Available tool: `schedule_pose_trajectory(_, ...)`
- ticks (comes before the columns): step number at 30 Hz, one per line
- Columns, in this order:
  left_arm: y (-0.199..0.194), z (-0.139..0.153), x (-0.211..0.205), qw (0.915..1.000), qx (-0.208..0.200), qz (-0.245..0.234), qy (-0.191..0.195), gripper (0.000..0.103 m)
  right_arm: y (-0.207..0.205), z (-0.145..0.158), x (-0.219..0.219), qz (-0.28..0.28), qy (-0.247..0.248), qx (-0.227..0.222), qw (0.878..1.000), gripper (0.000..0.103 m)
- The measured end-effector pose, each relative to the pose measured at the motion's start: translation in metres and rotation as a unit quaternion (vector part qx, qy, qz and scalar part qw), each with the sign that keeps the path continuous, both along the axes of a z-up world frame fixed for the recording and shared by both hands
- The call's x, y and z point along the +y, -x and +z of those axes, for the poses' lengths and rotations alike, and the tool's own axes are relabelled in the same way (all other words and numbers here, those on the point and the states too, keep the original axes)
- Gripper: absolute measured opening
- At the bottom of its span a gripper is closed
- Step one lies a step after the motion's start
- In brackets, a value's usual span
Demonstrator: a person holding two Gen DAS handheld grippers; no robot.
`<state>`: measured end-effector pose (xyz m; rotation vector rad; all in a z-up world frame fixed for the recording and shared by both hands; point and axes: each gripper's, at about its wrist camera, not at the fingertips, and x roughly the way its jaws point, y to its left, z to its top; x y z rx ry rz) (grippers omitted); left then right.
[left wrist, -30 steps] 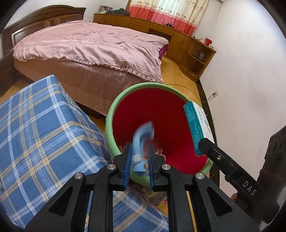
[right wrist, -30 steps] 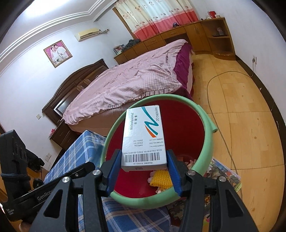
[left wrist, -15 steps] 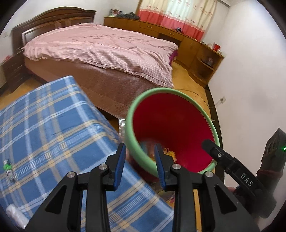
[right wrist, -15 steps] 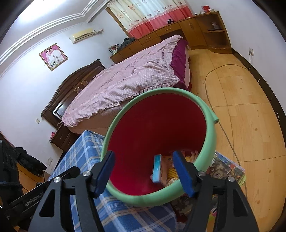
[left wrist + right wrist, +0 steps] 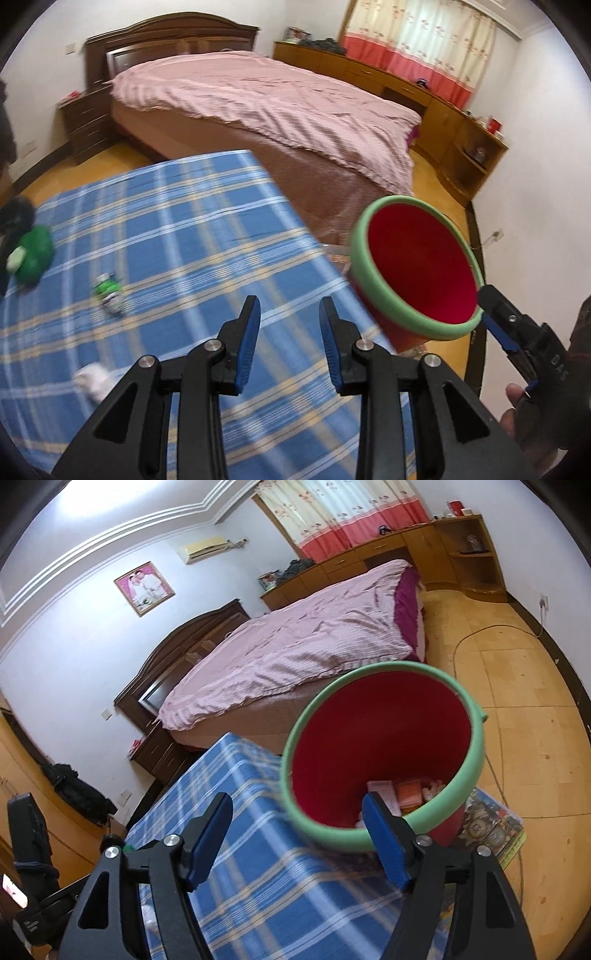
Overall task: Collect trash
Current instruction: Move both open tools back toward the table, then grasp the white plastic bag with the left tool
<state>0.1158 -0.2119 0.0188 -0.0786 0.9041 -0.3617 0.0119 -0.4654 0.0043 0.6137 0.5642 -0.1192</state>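
A red bin with a green rim (image 5: 406, 325) (image 5: 476, 760) stands on the floor at the right edge of a blue plaid table (image 5: 177, 258) (image 5: 258, 871). Boxes and wrappers (image 5: 406, 792) lie in its bottom. My left gripper (image 5: 290, 328) is open and empty over the table, left of the bin. My right gripper (image 5: 301, 829) is open and empty at the bin's near rim; it also shows in the left wrist view (image 5: 517, 332). On the table lie a small green-and-white piece of trash (image 5: 107, 291), a white crumpled scrap (image 5: 92, 380) and a green object (image 5: 31, 254).
A bed with a pink cover (image 5: 266, 107) (image 5: 295, 642) stands behind the table. Wooden cabinets (image 5: 443, 110) run along the far wall. A magazine (image 5: 491, 827) lies on the wooden floor under the bin. A cable (image 5: 495, 760) runs across the floor.
Both grippers opened and dropped their loads into the bin: the left a blue piece, the right a white medicine box. Both then swung left, back over the table.
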Motion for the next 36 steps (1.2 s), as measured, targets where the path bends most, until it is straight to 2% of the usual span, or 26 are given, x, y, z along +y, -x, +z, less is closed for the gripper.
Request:
schedule_pose_trajectory(4,0.009,-0.001,0.029,0.9996,0.002,0.026,-0.005,0.033,0.003,0.002,0.024,0.020,0.000,0.004,1.000,0.077)
schedule_pose_trajectory(7,0.016,-0.005,0.051,0.9988,0.007,0.048,-0.006,0.038,0.007,0.001,0.045,0.038,0.002,0.009,0.999,0.077)
schedule_pose_trajectory(12,0.024,-0.016,0.089,0.9957,0.039,0.084,0.007,0.038,0.013,-0.001,0.070,0.056,0.012,0.014,0.998,0.078)
schedule_pose_trajectory(19,0.031,-0.027,0.129,0.9908,0.058,0.121,0.020,0.038,0.019,-0.005,0.093,0.070,0.019,0.027,0.997,0.078)
schedule_pose_trajectory(29,0.028,-0.060,0.148,0.9838,0.102,0.144,0.030,0.038,0.023,-0.013,0.107,0.076,0.031,0.043,0.996,0.078)
schedule_pose_trajectory(31,0.025,-0.065,0.150,0.9823,0.103,0.150,0.042,0.039,0.021,-0.017,0.107,0.077,0.028,0.049,0.995,0.078)
schedule_pose_trajectory(36,0.020,-0.069,0.149,0.9820,0.096,0.157,0.043,0.047,0.017,-0.025,0.107,0.081,0.026,0.059,0.995,0.078)
